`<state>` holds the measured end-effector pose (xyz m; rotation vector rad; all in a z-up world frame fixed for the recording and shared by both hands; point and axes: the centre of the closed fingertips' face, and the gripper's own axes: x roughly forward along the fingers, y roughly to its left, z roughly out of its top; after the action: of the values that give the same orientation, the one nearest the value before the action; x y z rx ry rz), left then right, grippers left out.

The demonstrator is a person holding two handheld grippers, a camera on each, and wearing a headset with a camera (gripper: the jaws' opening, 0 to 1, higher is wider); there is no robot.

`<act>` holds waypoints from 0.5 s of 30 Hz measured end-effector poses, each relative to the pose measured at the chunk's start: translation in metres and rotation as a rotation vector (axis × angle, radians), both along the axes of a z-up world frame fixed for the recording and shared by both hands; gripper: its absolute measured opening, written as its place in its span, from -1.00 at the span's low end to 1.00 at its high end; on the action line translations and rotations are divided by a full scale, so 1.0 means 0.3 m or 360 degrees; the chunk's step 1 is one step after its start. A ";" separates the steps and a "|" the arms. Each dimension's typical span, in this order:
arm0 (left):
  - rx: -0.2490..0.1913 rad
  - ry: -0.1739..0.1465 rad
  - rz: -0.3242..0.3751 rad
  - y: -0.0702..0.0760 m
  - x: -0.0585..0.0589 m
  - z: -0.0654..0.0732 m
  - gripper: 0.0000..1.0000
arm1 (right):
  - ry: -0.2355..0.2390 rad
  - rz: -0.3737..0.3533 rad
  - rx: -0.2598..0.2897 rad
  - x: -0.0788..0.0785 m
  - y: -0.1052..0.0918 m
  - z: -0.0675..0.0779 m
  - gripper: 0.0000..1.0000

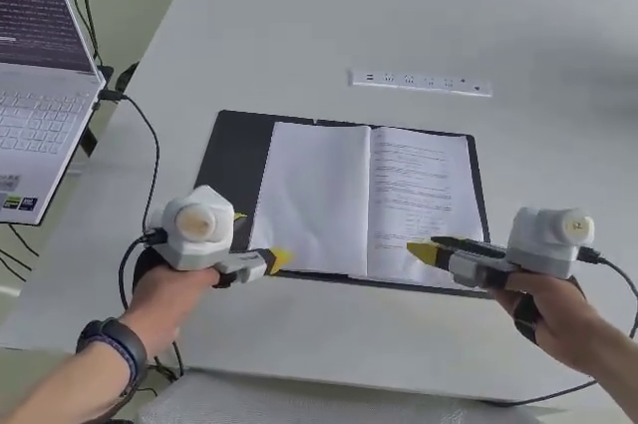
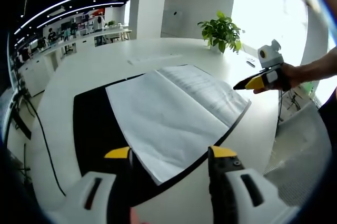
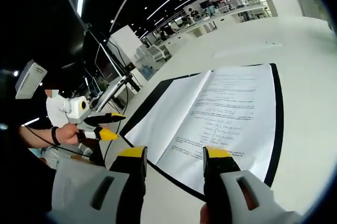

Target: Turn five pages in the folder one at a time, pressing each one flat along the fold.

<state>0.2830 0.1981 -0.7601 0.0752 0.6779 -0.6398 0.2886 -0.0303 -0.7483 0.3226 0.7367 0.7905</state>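
Beyond the folder (image 2: 95, 124), the left gripper view catches a leafy plant (image 2: 221, 31).

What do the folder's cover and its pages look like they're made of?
Folder cover: probably matte black plastic or coated card, since it looks dull, even and flat with no glare. Pages: thin white paper, matte, curving gently into the spine, with printed text on the right-hand one.

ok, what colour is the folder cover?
The folder cover is black, seen best in the head view, left of the white pages.
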 end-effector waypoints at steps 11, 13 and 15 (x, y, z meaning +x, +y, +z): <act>0.0012 -0.0097 0.0006 0.039 -0.002 0.121 0.29 | -0.0166 -0.0083 -0.0191 0.000 -0.158 0.094 0.08; 0.0018 -0.0120 0.0004 0.047 -0.003 0.146 0.32 | -0.0191 -0.0104 -0.0209 -0.002 -0.184 0.112 0.15; 0.0015 -0.0137 0.0002 0.053 -0.003 0.164 0.35 | -0.0220 -0.0115 -0.0227 -0.031 -0.188 0.137 0.18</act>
<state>0.2820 0.2140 -0.7110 0.1106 0.5981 -0.6286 0.2794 -0.0867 -0.7071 0.1636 0.6440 0.6811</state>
